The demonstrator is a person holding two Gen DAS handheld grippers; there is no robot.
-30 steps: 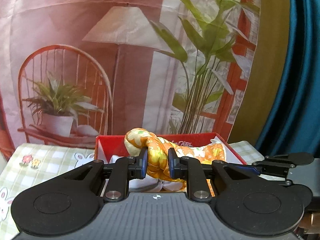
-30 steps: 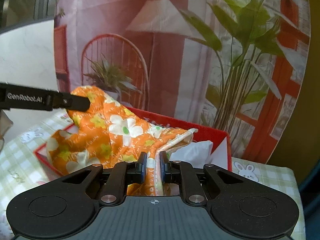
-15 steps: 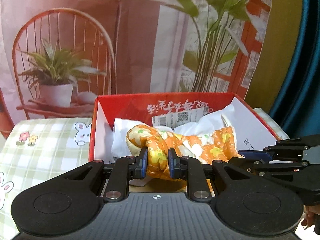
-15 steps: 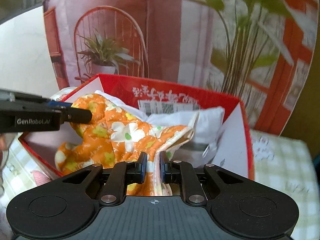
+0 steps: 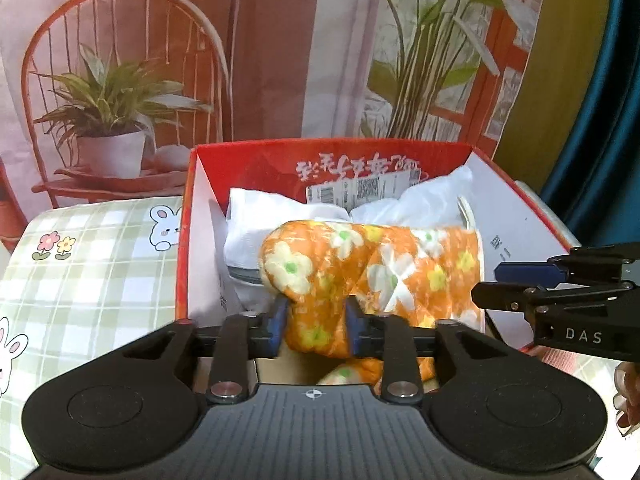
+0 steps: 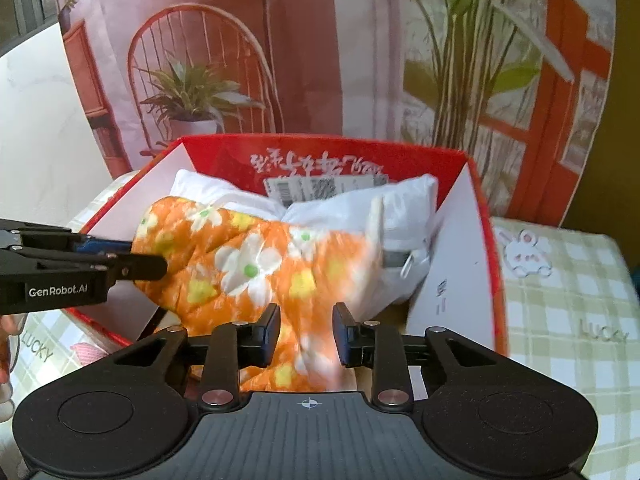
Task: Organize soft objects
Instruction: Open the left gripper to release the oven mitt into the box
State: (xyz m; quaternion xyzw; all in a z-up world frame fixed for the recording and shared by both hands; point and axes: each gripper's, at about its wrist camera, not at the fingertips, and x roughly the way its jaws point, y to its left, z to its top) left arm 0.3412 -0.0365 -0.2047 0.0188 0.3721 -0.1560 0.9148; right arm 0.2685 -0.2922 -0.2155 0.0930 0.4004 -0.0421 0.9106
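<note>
Grips, with the left gripper (image 5: 316, 322), a bunched fold of the orange floral cloth (image 5: 400, 264): blue pads pressed into the padding from both sides, fabric bulging above and below the pinch. Holds that fold over the near edge of the red box (image 5: 256, 160). Drapes the rest of the cloth rightward across the box interior, on top of the white cushions (image 5: 256, 216) packed against the far wall. Shows a barcode label (image 5: 364, 188) stuck on the inner far wall, partly tucked behind the cushions.

Spreads the right gripper (image 6: 306, 330) apart, fingers clear of the fabric on either side, with the cloth's near end lying loose and blurred in the gap (released, as far as can be seen). Reaches in from the right side of the box in the left wrist view, tips just beside the cloth's right end.

Rests the box on a green checked tablecloth (image 5: 92, 264) printed with rabbits and flowers. Stands behind it a printed backdrop (image 5: 120, 60) of a chair, potted plants and a lamp.
</note>
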